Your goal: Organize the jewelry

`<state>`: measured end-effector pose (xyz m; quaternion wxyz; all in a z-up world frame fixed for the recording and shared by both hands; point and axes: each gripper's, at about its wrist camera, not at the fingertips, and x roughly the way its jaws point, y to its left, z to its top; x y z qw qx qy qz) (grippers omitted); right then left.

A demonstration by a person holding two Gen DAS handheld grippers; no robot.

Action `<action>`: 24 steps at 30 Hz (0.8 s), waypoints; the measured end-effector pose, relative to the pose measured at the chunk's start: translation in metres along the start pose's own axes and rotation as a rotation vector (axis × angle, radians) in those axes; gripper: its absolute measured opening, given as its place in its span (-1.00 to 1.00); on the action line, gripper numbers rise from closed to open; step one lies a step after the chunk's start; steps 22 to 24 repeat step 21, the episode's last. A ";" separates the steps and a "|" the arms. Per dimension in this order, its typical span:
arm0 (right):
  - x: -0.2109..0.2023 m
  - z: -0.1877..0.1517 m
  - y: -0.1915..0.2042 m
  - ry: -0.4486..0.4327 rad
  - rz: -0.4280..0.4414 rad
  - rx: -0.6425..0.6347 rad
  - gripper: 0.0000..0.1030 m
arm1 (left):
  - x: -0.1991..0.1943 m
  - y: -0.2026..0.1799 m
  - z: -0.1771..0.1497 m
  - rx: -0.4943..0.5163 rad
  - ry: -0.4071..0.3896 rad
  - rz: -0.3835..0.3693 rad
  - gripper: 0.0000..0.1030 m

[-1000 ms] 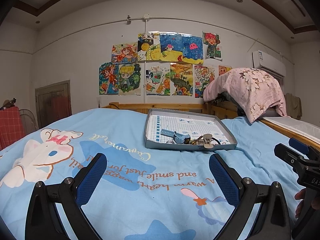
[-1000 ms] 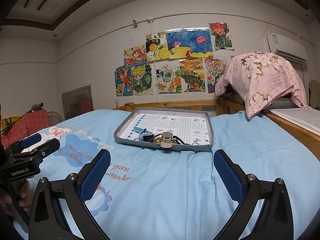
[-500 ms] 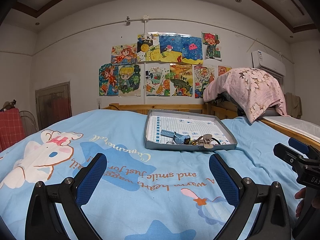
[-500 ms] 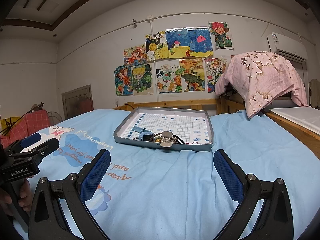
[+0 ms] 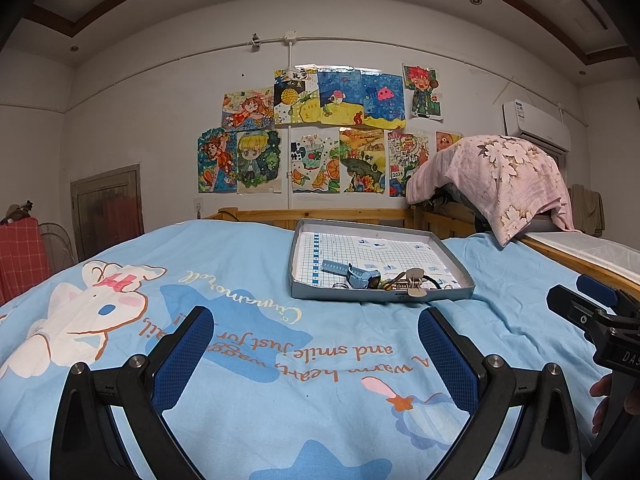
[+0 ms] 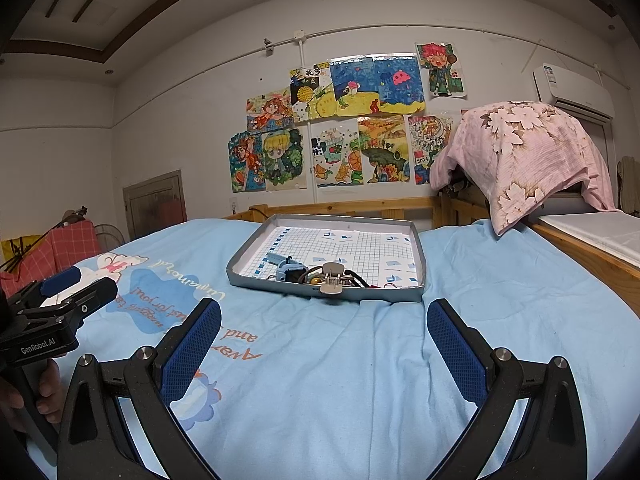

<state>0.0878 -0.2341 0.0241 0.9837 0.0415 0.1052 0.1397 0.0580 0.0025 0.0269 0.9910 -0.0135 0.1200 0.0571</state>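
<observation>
The left gripper (image 5: 316,344) and right gripper (image 6: 324,338) hover spread wide, holding nothing, above the light-blue printed bedspread (image 6: 320,380). A jumble of jewelry (image 6: 320,276) lies at the near edge of the shallow grey tray (image 6: 352,222).

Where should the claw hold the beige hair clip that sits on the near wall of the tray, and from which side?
Probably from the near side, closing on the beige hair clip's rounded end: it overhangs the tray wall, clear of the tangled pile.
</observation>
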 end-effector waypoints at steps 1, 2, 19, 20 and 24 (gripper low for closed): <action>0.000 0.000 0.000 0.001 0.000 0.000 0.97 | 0.000 0.000 0.000 0.000 0.000 0.000 1.00; 0.000 0.000 0.000 0.001 0.001 0.000 0.97 | 0.000 0.000 0.000 0.000 -0.001 0.001 1.00; 0.000 0.000 0.001 0.001 -0.001 0.000 0.97 | 0.001 0.006 0.001 0.000 0.000 0.006 1.00; -0.001 0.000 0.001 0.001 0.000 0.000 0.97 | 0.001 0.006 0.001 0.000 0.000 0.006 1.00; -0.001 0.000 0.001 0.001 -0.001 0.000 0.97 | 0.001 0.004 0.000 0.001 0.000 0.006 1.00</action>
